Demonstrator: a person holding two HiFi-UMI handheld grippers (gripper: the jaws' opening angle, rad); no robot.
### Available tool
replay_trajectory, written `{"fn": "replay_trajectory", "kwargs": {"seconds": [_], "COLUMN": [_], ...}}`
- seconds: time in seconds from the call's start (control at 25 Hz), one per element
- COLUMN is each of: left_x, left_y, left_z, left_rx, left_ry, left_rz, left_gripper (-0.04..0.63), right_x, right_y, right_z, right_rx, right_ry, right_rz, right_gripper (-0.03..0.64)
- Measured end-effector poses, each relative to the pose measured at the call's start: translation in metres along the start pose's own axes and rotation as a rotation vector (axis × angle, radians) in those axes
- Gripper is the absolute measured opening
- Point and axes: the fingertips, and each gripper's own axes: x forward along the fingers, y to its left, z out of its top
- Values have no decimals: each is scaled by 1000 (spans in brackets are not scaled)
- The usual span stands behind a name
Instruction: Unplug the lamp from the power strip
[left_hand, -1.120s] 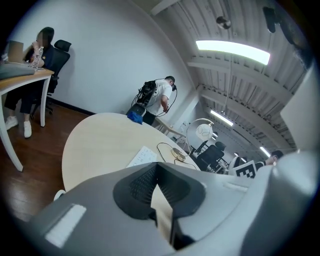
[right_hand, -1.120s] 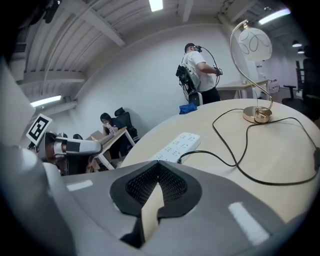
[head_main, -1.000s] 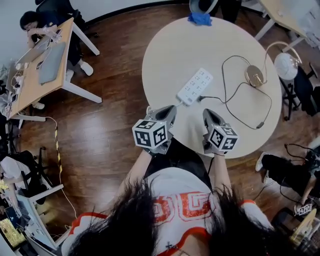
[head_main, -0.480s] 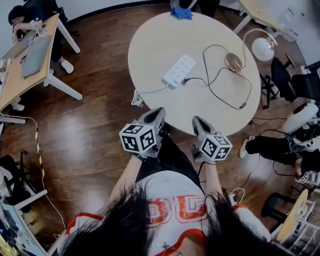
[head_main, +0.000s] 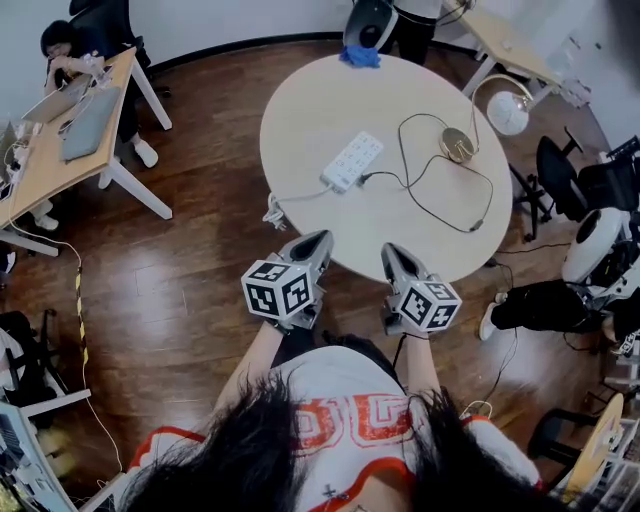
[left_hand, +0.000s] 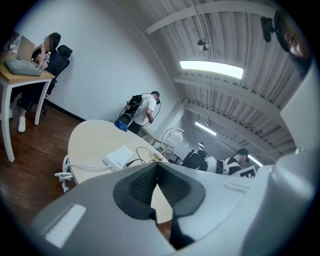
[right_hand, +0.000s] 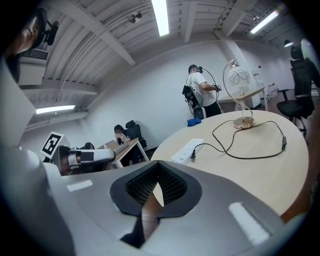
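jaws of the left gripper (head_main: 316, 240) and right gripper (head_main: 391, 251) are pressed together on nothing, just short of the round table's (head_main: 310, 100) near edge. the power strip (head_main: 352, 162) lies well ahead of them, the lamp's (head_main: 505, 108) plug (head_main: 368, 178) in its right end.

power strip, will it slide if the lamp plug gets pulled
Probably slides: the power strip looks like light plastic lying loose on the smooth table. Its white cable lies slack toward the edge, so it likely anchors nothing.
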Motion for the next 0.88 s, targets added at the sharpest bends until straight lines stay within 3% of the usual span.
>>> {"fn": "replay_trajectory", "kwargs": {"seconds": [0.44, 0.88], "left_x": [6, -24], "left_y": [-70, -101], "left_z": [-38, -83], "left_rx": [7, -19], "left_ry": [-4, -45], "left_rz": [14, 121], "left_gripper": [0, 0], "right_x": [-80, -115], "right_y": [-30, -30], "right_z": [-4, -34], "right_rx": [-25, -22], "right_ry": [-27, 16], "right_rz": [0, 121], "right_gripper": [0, 0]}}
